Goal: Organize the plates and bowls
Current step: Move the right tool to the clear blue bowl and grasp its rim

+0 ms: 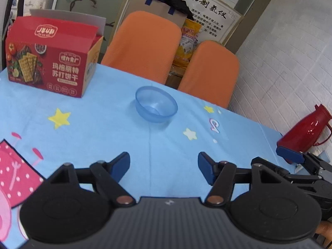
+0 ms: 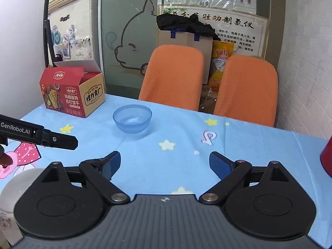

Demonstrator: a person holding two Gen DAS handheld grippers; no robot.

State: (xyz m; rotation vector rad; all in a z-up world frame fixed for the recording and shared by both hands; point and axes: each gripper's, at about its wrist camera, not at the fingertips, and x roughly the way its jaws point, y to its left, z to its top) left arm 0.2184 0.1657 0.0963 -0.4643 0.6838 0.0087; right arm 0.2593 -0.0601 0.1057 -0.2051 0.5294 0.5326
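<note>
Right now both sets of jaws are empty: left gripper point(image 1: 164, 166) about half open, right gripper point(image 2: 165, 164) spread wide. Blue plastic bowl point(image 1: 156, 104) sits upright alone mid-bench on the star-print cloth point(image 1: 93, 134), clear path ahead of both, likely next pick. Cracker box point(image 1: 49, 58) back left, red flask point(image 1: 305, 128) right edge, white bowl point(image 2: 14, 188) near left; orange chairs point(image 1: 143, 43) behind.

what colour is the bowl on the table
Translucent light blue. The bowl shows best in the right wrist view, upright on the star-patterned tablecloth.
</note>
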